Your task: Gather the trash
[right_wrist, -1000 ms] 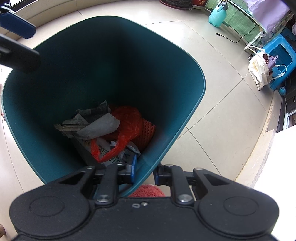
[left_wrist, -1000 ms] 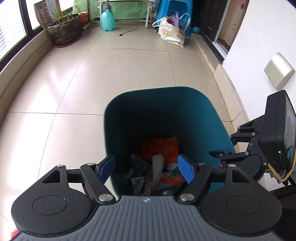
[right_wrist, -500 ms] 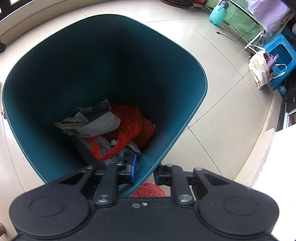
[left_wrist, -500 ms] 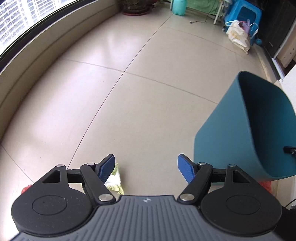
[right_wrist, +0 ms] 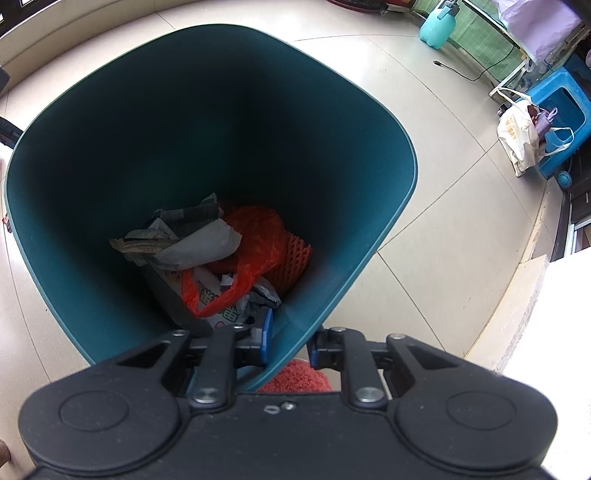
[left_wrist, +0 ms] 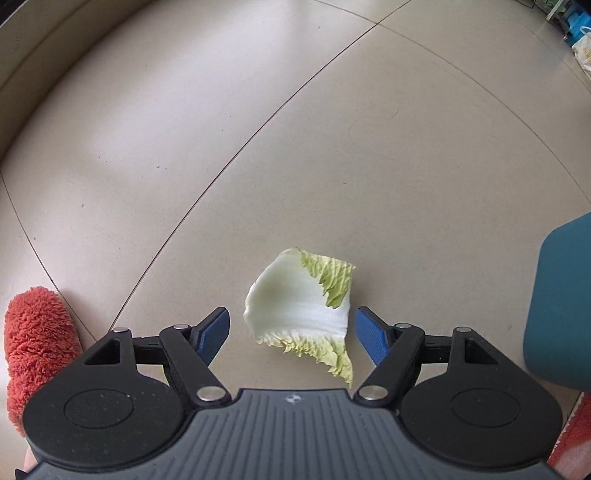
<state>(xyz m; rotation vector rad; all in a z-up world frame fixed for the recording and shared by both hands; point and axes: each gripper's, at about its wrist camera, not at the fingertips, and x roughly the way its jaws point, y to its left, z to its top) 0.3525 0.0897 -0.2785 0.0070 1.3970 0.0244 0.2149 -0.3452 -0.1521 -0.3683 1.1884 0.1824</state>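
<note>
Cabbage leaf [left_wrist: 304, 314] lies flat on the tiled floor [left_wrist: 258, 147], pale rib up and frilled green edges curling, and the left gripper [left_wrist: 291, 334] hangs directly over it with its blue pads spread wide. One pad stands just left of the leaf and the other just beside its right edge. Neither presses on it, so nothing is held yet. The spread looks chosen to straddle the leaf's full width before closing; being limp and thin, it will probably fold when pinched.

The right gripper [right_wrist: 290, 341] is clamped nearly shut on the near rim of the teal trash bin [right_wrist: 388, 206], one pad inside the wall and one outside. This grip seems meant to keep the bin tilted and its mouth open toward the person, so the next piece can be dropped in. Already at its bottom are crumpled newspaper [right_wrist: 184, 236], a red plastic bag [right_wrist: 255, 236] and an orange foam net [right_wrist: 293, 258]. The bin's outer wall shows at the right edge of the left wrist view, near the leaf.

The floor is glossy beige tile with thin dark joints. At the far right of the room stand a blue plastic stool [right_wrist: 565, 107], a cream tote bag [right_wrist: 517, 136] and a turquoise spray bottle [right_wrist: 437, 24]. Fuzzy red slippers [left_wrist: 37, 343] show at the near edges.
</note>
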